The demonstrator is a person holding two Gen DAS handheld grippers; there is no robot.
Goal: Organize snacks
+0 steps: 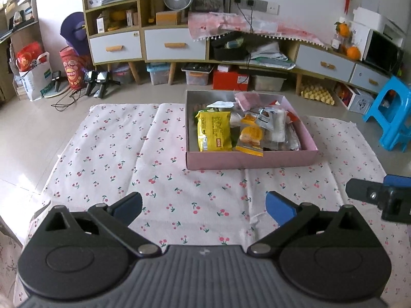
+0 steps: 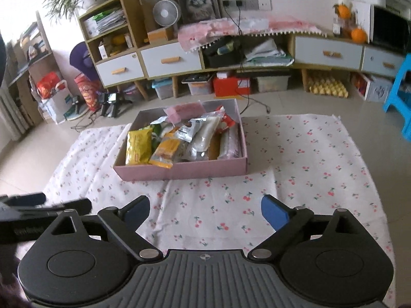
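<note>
A pink cardboard box (image 1: pixel 251 160) (image 2: pixel 185 173) sits on a white cherry-print cloth (image 1: pixel 128 159) (image 2: pixel 295 164) on the floor. It holds several wrapped snacks, among them a yellow packet (image 1: pixel 213 134) (image 2: pixel 138 146), an orange-and-clear pastry pack (image 1: pixel 250 136) (image 2: pixel 165 152) and a pink pack (image 1: pixel 249 100) (image 2: pixel 185 109) at the back. My left gripper (image 1: pixel 204 206) is open and empty above the cloth, in front of the box. My right gripper (image 2: pixel 205 211) is open and empty too, beside the left; part of it shows in the left wrist view (image 1: pixel 375 196).
A low cabinet with grey drawers (image 1: pixel 174 45) (image 2: pixel 169 60) lines the far wall, with storage bins and a red box (image 1: pixel 230 79) under it. A blue plastic stool (image 1: pixel 390 113) (image 2: pixel 400 87) stands at the right. Bags and camera gear (image 1: pixel 97 80) lie at the left.
</note>
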